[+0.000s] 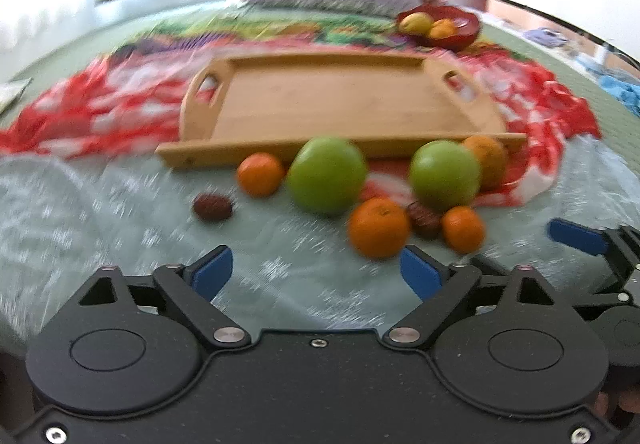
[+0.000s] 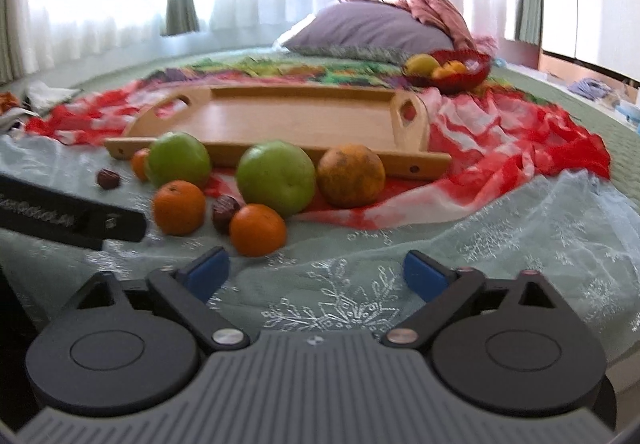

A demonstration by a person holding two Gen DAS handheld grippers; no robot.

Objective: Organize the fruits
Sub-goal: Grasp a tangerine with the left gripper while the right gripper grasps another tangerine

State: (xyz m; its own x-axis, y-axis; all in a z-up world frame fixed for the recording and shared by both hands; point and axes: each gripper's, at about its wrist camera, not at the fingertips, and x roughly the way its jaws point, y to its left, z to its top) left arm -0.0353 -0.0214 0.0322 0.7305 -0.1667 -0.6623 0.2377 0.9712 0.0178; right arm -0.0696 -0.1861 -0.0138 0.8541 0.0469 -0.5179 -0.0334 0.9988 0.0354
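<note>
A long wooden handled tray (image 2: pixel 288 120) lies bare on the bed. Just before it sit two green apples (image 2: pixel 276 178), round oranges (image 2: pixel 258 230) and dark wrinkled dates (image 2: pixel 225 212). Left tongs (image 1: pixel 316 276) and right tongs (image 2: pixel 316 274) hover released, holding nothing.

A cluster of loose fruit lies on the bed just in front of a wooden tray (image 2: pixel 304 120). Two green apples (image 2: pixel 276 178) and a large orange (image 2: pixel 351 175) sit against the tray's near rail, blocking a low approach to it. Small tangerines (image 2: pixel 258 230) and dark dates (image 2: pixel 225 213) crowd the near side of the apples, nearly touching them. The bare tray floor is open from above. To the right of the fruit, rumpled red cloth (image 2: pixel 500 160) and pale lace (image 2: pixel 540 244) offer open room. Far right, a red bowl (image 2: pixel 476 74) holds fruit.
</note>
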